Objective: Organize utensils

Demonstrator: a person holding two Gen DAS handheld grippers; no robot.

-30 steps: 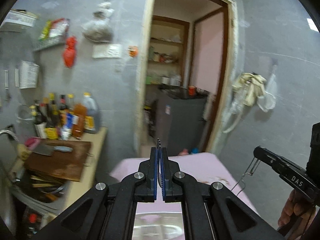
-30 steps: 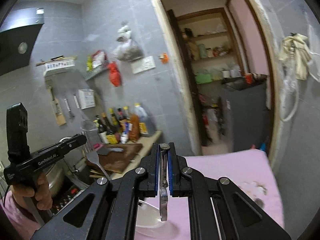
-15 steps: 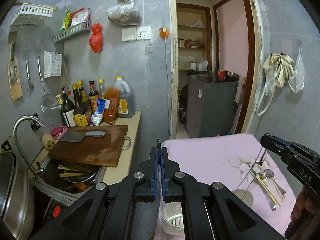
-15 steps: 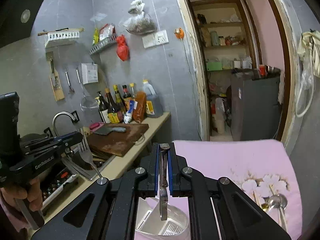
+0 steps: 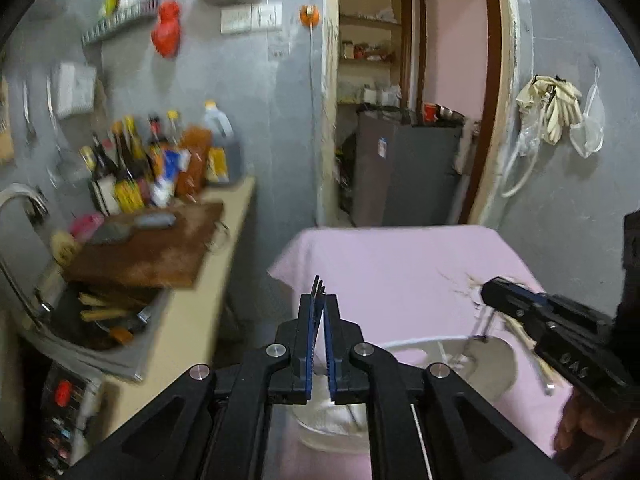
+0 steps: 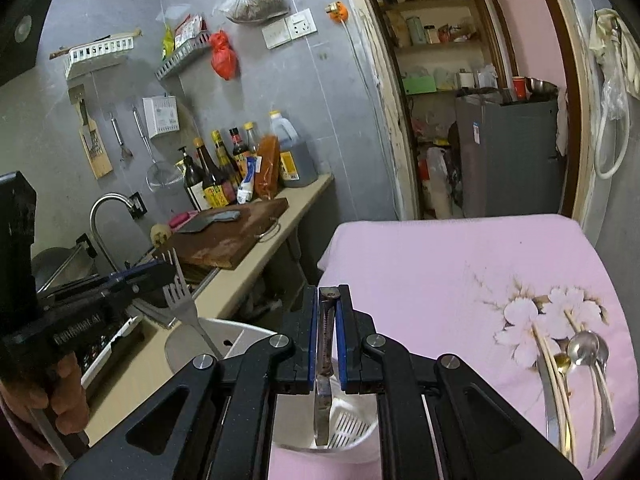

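Two spoons (image 6: 588, 350) visible rightward only.

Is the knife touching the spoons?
Apart. The right wrist view shows the knife clamped in the right gripper over the basket, while the spoons lie well off to its side on the cloth.
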